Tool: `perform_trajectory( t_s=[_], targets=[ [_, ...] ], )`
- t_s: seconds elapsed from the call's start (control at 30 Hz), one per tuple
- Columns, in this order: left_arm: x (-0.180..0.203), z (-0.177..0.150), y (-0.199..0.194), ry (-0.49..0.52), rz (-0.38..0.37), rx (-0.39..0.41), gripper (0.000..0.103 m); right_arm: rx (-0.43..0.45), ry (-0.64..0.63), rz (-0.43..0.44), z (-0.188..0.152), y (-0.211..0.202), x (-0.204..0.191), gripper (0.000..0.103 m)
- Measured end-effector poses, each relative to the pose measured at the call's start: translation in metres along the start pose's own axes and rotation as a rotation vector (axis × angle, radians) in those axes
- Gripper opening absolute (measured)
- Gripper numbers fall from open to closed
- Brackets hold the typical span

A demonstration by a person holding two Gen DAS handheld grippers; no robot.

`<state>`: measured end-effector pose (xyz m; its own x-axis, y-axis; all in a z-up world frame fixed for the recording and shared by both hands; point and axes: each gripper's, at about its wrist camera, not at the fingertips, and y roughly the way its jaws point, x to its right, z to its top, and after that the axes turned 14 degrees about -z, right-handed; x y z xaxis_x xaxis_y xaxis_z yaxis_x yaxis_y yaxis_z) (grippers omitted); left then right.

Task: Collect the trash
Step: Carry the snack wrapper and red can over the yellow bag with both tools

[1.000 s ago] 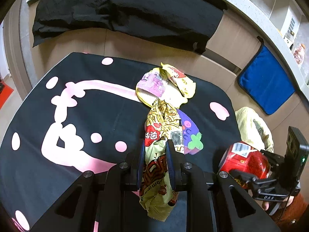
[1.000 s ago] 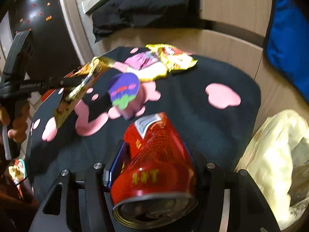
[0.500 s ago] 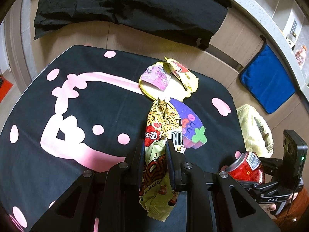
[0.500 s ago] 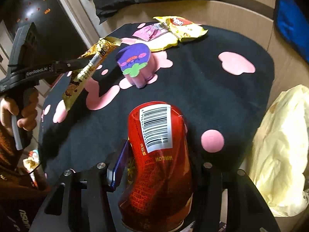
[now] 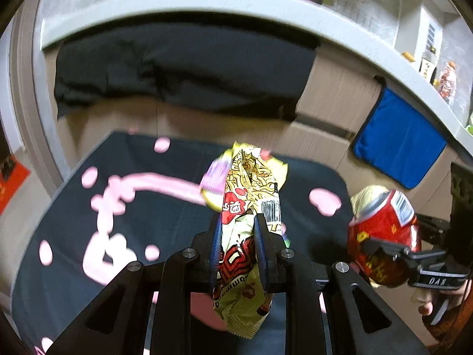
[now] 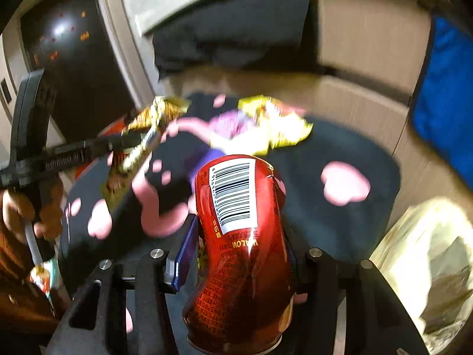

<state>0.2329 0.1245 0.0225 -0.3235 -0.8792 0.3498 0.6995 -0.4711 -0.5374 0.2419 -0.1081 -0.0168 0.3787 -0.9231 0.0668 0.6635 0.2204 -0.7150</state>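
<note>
My left gripper (image 5: 236, 222) is shut on a crumpled yellow and red snack wrapper (image 5: 251, 183), which hangs above the table; the wrapper's lower end droops below the fingers. My right gripper (image 6: 239, 224) is shut on a dented red drink can (image 6: 236, 251) with its barcode facing up. The right gripper and its can (image 5: 384, 224) also show at the right edge of the left wrist view. In the right wrist view the left gripper (image 6: 127, 142) holds the wrapper (image 6: 139, 136) at the left. More wrappers (image 6: 266, 124), yellow and purple, lie on the far side of the table.
A black cloth with pink shapes (image 5: 147, 213) covers the low table. A pale yellow plastic bag (image 6: 428, 266) stands to its right. Behind are a bench with a black garment (image 5: 177, 68) and a blue pad (image 5: 396, 145).
Both grippers have risen with their loads, so the table looks farther off and lower in each view. The can turned barcode-up in the right gripper's fingers. The current frames are motion-blurred.
</note>
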Motion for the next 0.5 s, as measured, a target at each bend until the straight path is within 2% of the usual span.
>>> perform_trajectory(
  t_s=[0.13, 0.27, 0.5],
  targets=[
    [0.026, 0.019, -0.004, 0.054, -0.012, 0.049, 0.022, 0.100, 0.023, -0.041, 0.021, -0.021, 0.013, 0.048],
    [0.059, 0.037, -0.001, 0.101, -0.057, 0.082, 0.022, 0.184, 0.042, -0.093, 0.033, -0.043, 0.029, 0.048],
    [0.120, 0.051, 0.021, 0.165, -0.154, 0.093, 0.022, 0.266, 0.125, -0.191, 0.034, -0.083, 0.073, 0.048]
  ],
)
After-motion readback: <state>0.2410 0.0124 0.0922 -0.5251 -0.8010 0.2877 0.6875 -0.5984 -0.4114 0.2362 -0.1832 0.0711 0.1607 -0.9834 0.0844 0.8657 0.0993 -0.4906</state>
